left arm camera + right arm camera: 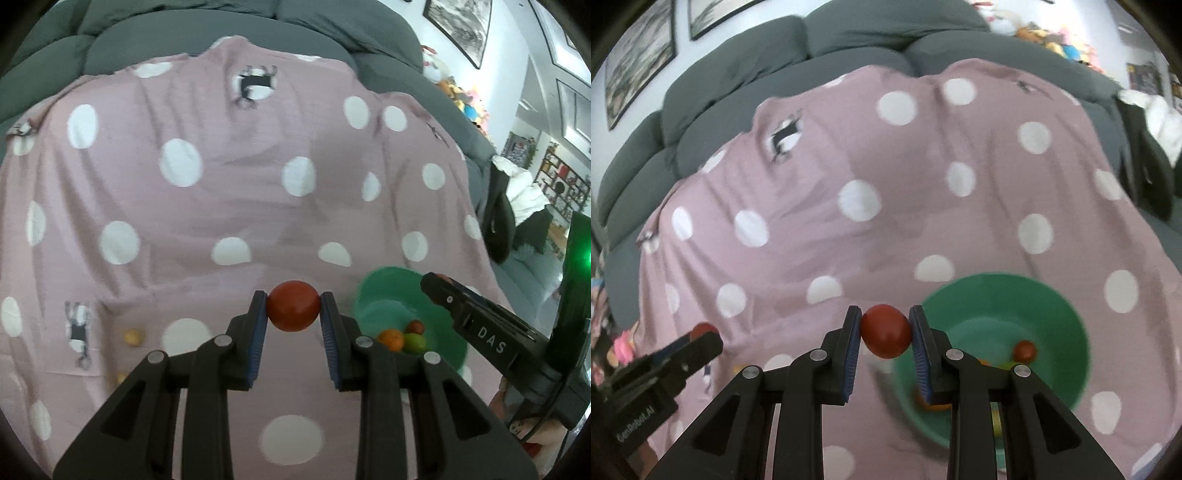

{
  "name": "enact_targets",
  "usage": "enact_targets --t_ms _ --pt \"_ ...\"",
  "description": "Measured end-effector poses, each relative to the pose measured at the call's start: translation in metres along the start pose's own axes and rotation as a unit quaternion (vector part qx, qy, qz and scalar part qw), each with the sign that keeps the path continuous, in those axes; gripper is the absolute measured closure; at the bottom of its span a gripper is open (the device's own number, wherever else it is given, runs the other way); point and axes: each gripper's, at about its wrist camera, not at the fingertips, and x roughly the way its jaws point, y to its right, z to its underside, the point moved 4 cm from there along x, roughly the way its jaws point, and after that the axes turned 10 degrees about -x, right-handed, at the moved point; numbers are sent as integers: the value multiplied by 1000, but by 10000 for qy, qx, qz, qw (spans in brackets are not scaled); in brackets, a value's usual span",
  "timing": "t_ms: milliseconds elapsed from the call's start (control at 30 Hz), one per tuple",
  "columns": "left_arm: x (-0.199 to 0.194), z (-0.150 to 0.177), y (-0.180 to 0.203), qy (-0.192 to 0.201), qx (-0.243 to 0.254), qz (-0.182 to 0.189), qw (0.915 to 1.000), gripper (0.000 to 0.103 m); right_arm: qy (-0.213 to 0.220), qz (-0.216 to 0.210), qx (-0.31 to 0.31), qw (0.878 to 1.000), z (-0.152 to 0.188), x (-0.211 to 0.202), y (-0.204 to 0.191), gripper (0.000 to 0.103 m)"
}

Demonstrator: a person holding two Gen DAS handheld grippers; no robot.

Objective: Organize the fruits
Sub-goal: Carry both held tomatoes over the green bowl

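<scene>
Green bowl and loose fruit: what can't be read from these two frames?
- Green bowl, right wrist view: near rim and part of its contents hidden behind the right tongs; motion blur.
- Green bowl, left wrist view: right side covered by the right tongs' body.
- Small yellow fruits on the blanket, left wrist view: too small and blurred to identify; one is partly hidden by the left tongs.

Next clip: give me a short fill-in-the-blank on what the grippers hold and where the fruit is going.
1. The left gripper is shut on a ____ fruit.
2. The right gripper is clamped on a fruit of the ____ colour.
3. The bowl holding fruit is ____.
4. The blanket is pink with white ____.

Missing words: red; same; green; dots
</scene>
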Motion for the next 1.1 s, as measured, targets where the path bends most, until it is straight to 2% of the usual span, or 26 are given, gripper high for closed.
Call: enact_targets --t_ms 333,500,767,900,1100 --pt "45 35 70 -585 436 484 9962 74 -123 622 673 9957 12 -6 66 74" --pt "64 48 98 -836 641 615 9925 74 -263 771 842 9931 19 -2 85 74" --pt "89 64 107 -1223 647 628 9884 74 -560 847 998 9898 31 11 98 74" --pt "94 69 109 -1338 617 634 9870 74 -747 1032 969 9871 36 16 102 74" --pt "101 75 112 -1486 614 639 9849 74 -893 1073 991 9852 39 22 106 74"
